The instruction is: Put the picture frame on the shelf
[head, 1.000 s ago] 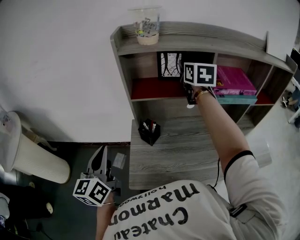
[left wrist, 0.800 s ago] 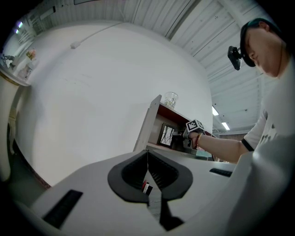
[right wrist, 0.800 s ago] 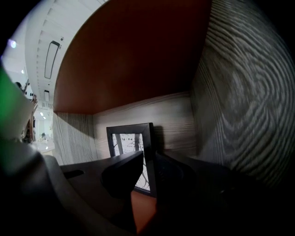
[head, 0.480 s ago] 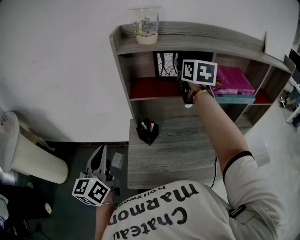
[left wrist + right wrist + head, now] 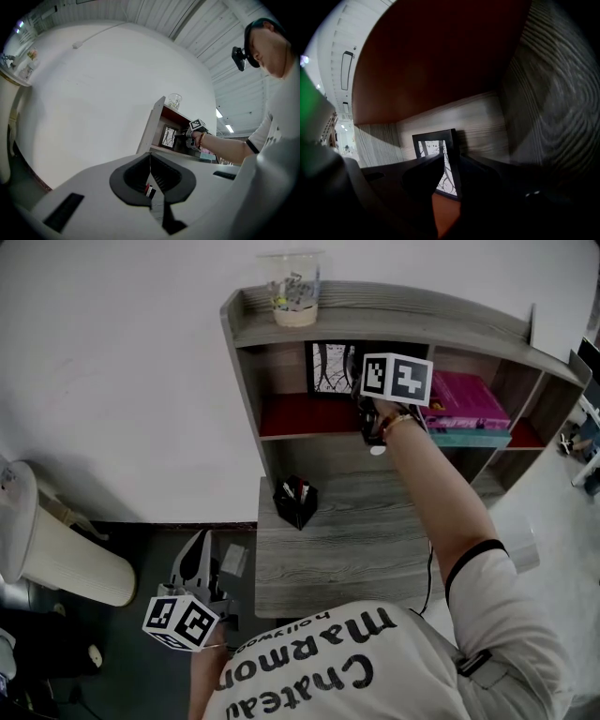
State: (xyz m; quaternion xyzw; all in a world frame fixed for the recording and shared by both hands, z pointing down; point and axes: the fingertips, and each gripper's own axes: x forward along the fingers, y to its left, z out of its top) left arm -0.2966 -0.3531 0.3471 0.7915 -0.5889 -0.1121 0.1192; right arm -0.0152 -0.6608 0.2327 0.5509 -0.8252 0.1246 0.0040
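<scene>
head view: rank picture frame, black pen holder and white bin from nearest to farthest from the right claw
1. picture frame: on the red shelf, its edge between the jaws of the right claw, which have just been opening.
2. black pen holder: lower, at the desk's back left corner.
3. white bin: far left, well off the desk.

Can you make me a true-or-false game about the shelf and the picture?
1. The picture frame stands on the red shelf. True.
2. The pen holder is on the desk. True.
3. The plastic cup sits on the desk. False: it stands on top of the shelf unit.
4. The right tool squeezes the frame. False: its jaws have just been opening; the frame's edge is between them, unsqueezed.
5. The pink book lies left of the frame. False: it lies to its right in the head view.
</scene>
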